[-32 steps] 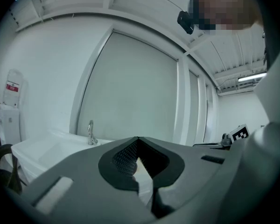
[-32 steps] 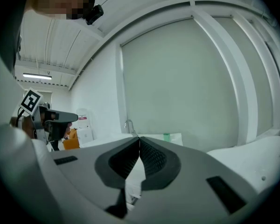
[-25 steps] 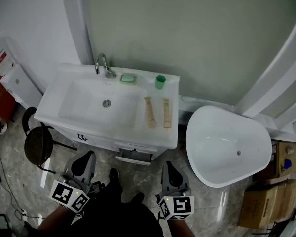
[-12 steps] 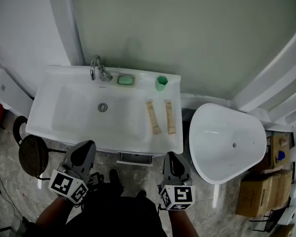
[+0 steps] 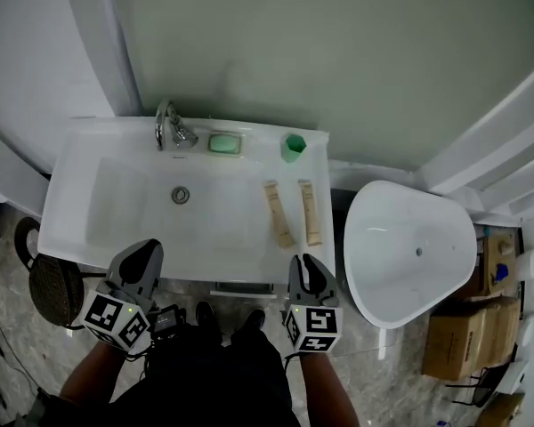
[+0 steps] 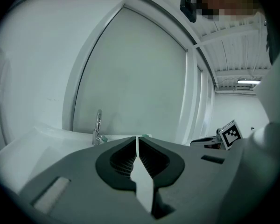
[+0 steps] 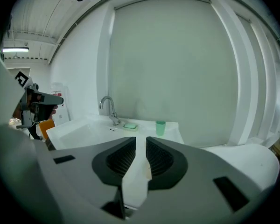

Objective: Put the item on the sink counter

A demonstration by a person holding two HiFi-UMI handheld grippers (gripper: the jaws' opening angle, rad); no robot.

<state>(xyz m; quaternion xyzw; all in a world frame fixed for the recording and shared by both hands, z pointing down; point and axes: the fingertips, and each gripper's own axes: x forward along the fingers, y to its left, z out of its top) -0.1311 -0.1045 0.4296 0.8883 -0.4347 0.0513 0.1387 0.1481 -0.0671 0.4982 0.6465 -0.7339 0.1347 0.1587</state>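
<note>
Right gripper point(image 5: 307, 265) point(image 7: 141, 143): jaws a narrow gap apart, have just been opening, nothing between the pads. Left gripper point(image 5: 142, 254) point(image 6: 137, 141): jaws closed tip to tip, empty. Both hover over the front edge of the white sink counter point(image 5: 258, 163), pointing at the back wall. Neither grips an item. Just ahead of the right gripper, on the flat strip right of the basin point(image 5: 151, 212), a tan tube point(image 5: 279, 213) and a second tan tube point(image 5: 310, 212) lie flat side by side, not touching. Further ahead, at the counter's back edge: a green cup point(image 5: 293, 147) point(image 7: 160, 128) standing upright, then to its left a green soap bar in its dish point(image 5: 223, 143) point(image 7: 130, 125). Chrome faucet point(image 5: 167, 127) point(image 6: 98, 127) sits across the basin from the left gripper. White bathtub point(image 5: 409, 252) is right of the right gripper, dark stool point(image 5: 49, 283) left of the left one.
</note>
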